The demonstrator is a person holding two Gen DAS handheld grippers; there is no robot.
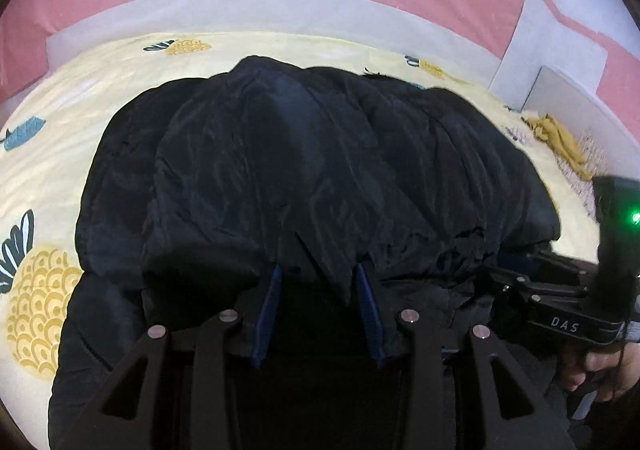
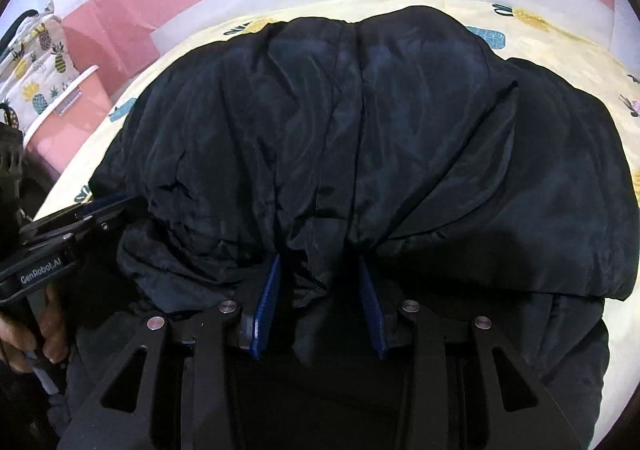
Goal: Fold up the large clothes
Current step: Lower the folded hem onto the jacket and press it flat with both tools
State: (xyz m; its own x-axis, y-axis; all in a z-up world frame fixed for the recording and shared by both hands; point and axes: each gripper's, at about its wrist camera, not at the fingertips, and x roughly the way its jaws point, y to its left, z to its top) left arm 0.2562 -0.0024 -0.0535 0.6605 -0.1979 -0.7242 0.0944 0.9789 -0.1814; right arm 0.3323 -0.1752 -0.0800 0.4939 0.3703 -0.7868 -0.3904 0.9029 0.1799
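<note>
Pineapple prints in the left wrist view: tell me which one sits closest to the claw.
The big yellow pineapple print at the lower left, beside the black jacket. The other pineapples are small, by the sheet's far edge.

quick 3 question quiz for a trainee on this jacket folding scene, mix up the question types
1. True or false: the left gripper and the right gripper each have dark fabric of the jacket bunched between their blue fingers.
2. What print is on the yellow bedsheet under the jacket?
   A. stripes  B. pineapples  C. stars
3. Fill in: in the left wrist view, a crumpled mustard-yellow cloth lies on the bed to the ___ of the jacket.

Key: 1 true; 2 B; 3 right
</note>
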